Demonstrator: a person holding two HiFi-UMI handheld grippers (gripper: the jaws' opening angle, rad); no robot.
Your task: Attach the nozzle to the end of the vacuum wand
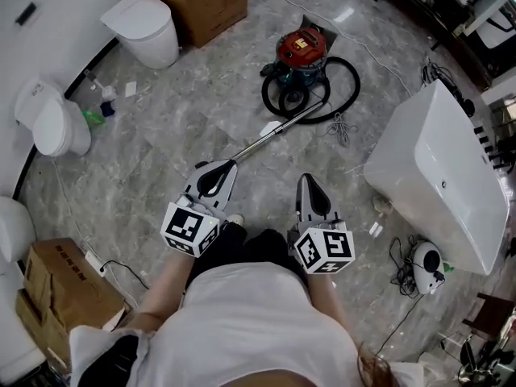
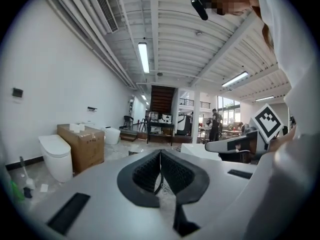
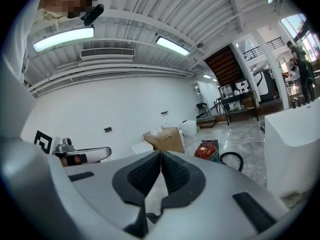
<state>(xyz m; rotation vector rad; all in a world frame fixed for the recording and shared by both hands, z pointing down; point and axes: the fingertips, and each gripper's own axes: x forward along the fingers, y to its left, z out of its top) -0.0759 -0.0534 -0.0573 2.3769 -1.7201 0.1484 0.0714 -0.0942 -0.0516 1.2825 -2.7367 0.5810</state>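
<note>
1. Left gripper (image 1: 219, 169): pads pressed together with nothing between them; its own view shows only the room past the tips.
2. Right gripper (image 3: 160, 156): pads also pressed together and empty.
3. I hold both at waist height, side by side and pointing roughly level away from me; my guess is a neutral carry pose, clear of the floor clutter.
4. Vacuum wand (image 1: 266, 139) lies flat on the floor, running from the black hose (image 1: 351, 83) at the far right down toward near left; its near end goes behind the left gripper, so I can't see that tip.
5. I can't pick out the nozzle; a small white piece (image 1: 272, 127) sits against the wand mid-length, too small to identify. The scene fits a bare wand waiting or a fitted one laid down.
6. Red vacuum (image 1: 301, 51) sits far centre inside the hose loop; the wand, stretched out of it, points its free end at me, likely the easy end to reach.
7. Room: bare floor between the wand and the bathtub (image 1: 435, 160) on the right; toilet (image 1: 145, 27) and cardboard box (image 1: 201, 2) crowd the far left. I'd count the hose loop and loose cords by the tub as snag risks.
</note>
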